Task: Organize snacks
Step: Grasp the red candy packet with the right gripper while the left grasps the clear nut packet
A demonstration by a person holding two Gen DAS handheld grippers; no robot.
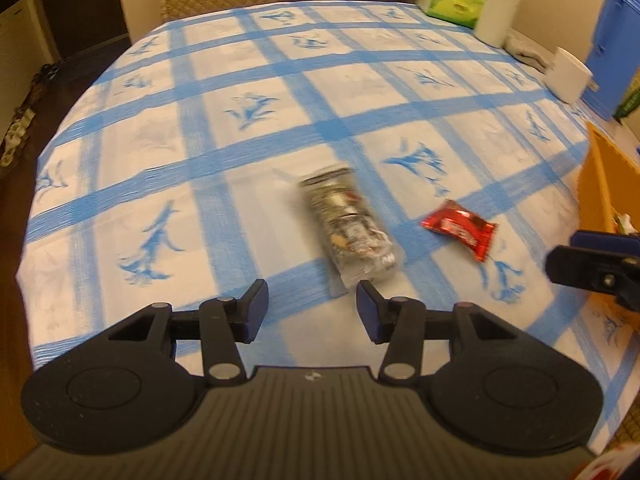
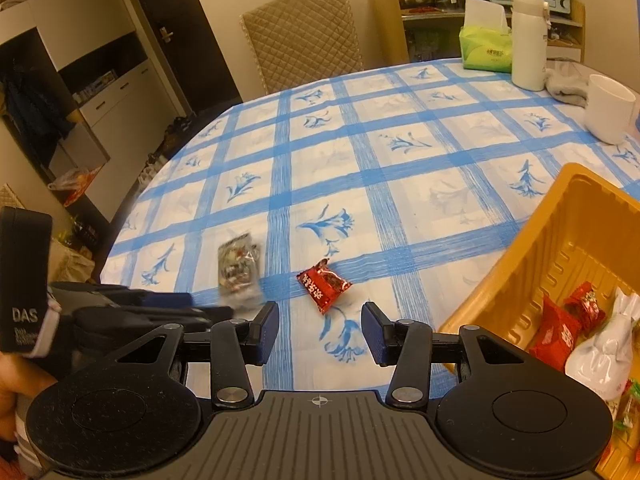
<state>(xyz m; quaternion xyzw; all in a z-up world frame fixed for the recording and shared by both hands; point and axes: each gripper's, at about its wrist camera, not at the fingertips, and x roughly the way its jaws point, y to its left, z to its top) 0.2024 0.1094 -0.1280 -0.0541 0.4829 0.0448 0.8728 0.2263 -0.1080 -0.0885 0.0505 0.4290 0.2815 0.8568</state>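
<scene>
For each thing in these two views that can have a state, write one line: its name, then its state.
Left gripper: open, empty.
Right gripper: open, empty.
Silver packet: lying loose on the tablecloth.
Red packet: lying loose on the tablecloth.
Yellow tray: partly filled with snacks.
Flask: upright, capped.

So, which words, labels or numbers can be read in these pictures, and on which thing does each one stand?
"DAS": on the black device at the left edge of the right wrist view; the smaller lines beneath are too small to read.
Red snack packet: white characters, too blurred to read.
Silver snack packet: blurred.
Green tissue pack: print too small.
</scene>
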